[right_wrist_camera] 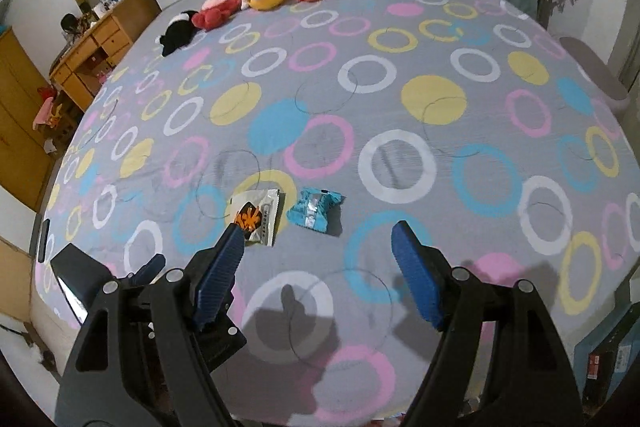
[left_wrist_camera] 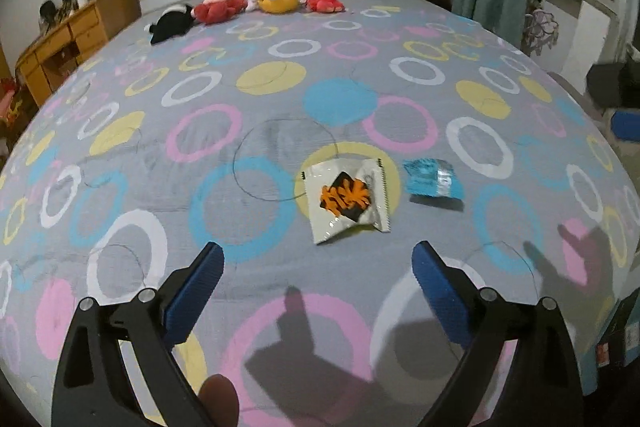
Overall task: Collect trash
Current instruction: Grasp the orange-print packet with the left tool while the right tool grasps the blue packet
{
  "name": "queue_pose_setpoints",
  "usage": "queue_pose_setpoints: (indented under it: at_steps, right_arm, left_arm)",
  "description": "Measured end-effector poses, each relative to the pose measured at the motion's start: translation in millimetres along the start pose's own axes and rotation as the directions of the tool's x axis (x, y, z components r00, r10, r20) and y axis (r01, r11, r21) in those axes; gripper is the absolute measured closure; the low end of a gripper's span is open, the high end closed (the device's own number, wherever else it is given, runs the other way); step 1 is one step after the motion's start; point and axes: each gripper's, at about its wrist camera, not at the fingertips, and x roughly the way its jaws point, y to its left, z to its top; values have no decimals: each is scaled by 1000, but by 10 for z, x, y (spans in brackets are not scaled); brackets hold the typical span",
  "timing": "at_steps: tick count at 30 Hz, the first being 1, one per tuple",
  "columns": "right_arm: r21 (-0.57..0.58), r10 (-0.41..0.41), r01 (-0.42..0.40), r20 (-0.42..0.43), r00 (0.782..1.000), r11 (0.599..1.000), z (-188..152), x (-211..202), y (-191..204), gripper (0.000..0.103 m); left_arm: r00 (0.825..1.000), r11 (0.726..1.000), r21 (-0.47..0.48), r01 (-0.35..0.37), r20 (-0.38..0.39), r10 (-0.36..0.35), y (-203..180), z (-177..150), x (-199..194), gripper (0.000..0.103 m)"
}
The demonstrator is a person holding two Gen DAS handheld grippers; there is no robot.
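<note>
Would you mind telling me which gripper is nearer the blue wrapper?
Right, probably. The right gripper hangs open just short of the blue wrapper; the left gripper faces the white wrapper, the blue one off to its right.

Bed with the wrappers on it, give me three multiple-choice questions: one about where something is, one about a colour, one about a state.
1. Where does the white wrapper lie?
A. On a yellow ring
B. Against the headboard
C. In the tongs

2. What colour is the crumpled wrapper beside it?
A. Red
B. Blue
C. Green

3. How are the left tongs?
A. Shut on a wrapper
B. Open and empty
C. Shut on a toy

Answers: 1 A, a yellow ring shows around it. 2 B, blue with a silver strip. 3 B, only bedsheet shows between the pads.
</note>
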Motion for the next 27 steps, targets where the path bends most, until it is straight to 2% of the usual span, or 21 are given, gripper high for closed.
queue_pose_setpoints:
  at_steps: [8, 16, 27]
  right_arm:
    - [19, -20, 21, -68, 997, 1000, 94, 564, 34, 29]
    - [98, 4, 12, -159, 987, 995, 163, 1092, -74, 29]
    - [126, -14, 41, -210, 978, 991, 184, 1474, -90, 29]
  left_arm:
    - [1000, 1000, -2, 0, -25, 0, 14, 157, 346, 11]
    - [999, 1000, 6, -7, -46, 8, -26, 207, 571, 11]
    - [997, 999, -42, -9, -76, 6, 2, 241, 778, 11]
